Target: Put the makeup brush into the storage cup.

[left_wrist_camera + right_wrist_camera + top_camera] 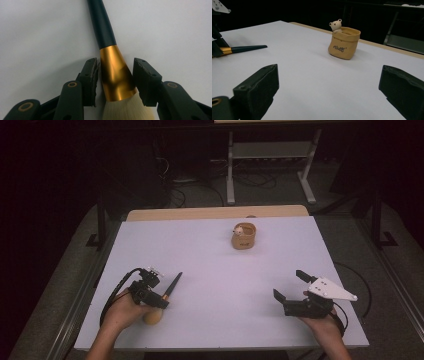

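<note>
In the high view, the left tool (161, 299) is sitting low at the near left of the white worktop (215, 270), its jaws set around a brush (167, 292) that is lying flat. The brush's dark handle is pointing away toward the far side, and its pale bristles are lying by the left hand (125, 312). The right tool (289, 287) is resting at the near right, jaws spread wide with nothing between them. A tan pot (243, 236) with a small bear on its rim is standing near the far edge, well apart from both tools.

In the left gripper view, both jaws are flanking the brush's gold collar (115, 75); slim gaps are showing on both sides, so they are not yet pressing.

In the right gripper view, the jaws are standing wide apart over bare worktop, with the pot (343, 43) upright beyond them and the brush (242, 49) lying off to the left.
</note>
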A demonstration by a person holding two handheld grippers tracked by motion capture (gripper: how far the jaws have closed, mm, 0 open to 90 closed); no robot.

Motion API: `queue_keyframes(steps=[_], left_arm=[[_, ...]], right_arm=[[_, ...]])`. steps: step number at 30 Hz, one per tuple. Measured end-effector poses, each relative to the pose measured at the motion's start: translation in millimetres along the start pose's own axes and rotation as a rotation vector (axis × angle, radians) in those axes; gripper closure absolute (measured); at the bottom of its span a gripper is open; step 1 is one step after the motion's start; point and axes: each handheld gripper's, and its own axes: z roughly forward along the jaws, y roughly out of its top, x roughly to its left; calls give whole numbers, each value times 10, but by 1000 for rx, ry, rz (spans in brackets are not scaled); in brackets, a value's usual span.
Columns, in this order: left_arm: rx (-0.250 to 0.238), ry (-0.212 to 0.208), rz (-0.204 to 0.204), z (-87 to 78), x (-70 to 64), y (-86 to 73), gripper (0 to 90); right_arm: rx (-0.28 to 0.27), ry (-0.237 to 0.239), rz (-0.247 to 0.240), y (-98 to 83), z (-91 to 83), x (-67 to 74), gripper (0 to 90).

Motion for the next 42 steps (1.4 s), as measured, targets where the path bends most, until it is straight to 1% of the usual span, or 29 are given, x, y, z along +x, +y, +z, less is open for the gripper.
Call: queue_keyframes(steps=[3,8,11,14,15,17,19,20,22,23,25,28,32,33,34,35,36,37,39,40,42], left_arm=[[5,13,20,2,-9,2,551],[13,20,22,2,-29,0,559],[9,26,25,7,-29,-3,586],[16,35,43,4,-32,-1,611],[16,35,43,4,-32,-1,613],[13,40,48,6,-39,-1,618],[11,39,45,9,-47,-4,620],[13,40,54,6,-42,-5,622],[6,33,55,6,-36,-11,624],[8,27,59,1,-27,-13,624],[-1,21,59,-1,-12,-17,626],[3,11,62,-15,2,-20,627],[-24,-2,66,-49,5,-20,629],[-29,-2,83,-70,8,-17,629],[-37,-8,79,-80,0,-17,629],[-46,-12,98,-96,-4,-18,629],[-54,-16,102,-102,-14,-18,629],[-67,-20,112,-113,-14,-19,629],[-104,-30,111,-143,-18,-21,630],[-108,-36,116,-160,-10,-20,630],[-141,-47,113,-199,-6,-24,630]], right_arm=[[0,0,1,0,0,2,21],[0,0,1,0,0,0,21],[-1,0,-1,-1,4,-1,22],[-1,-1,-4,-1,5,-1,22],[-1,-1,-4,-1,5,-1,22],[8,0,8,-2,1,6,22],[-1,-1,-4,-1,6,-2,22],[-2,-2,-8,-1,8,-4,22],[-1,-1,-6,0,6,-2,22],[5,0,4,0,2,4,22],[2,-2,-3,0,2,-2,22],[2,-1,-1,0,0,-2,22],[-1,-2,-6,0,0,-10,22],[-1,-2,-6,0,-1,-11,22],[-2,-2,-5,0,0,-11,22],[-2,-1,-5,0,-1,-10,22],[-2,-1,-5,1,-1,-8,22],[1,0,-2,1,-3,-4,22],[-4,1,-9,3,2,-6,22],[-2,0,-7,4,1,-2,22],[-2,1,-7,5,0,-1,22]])
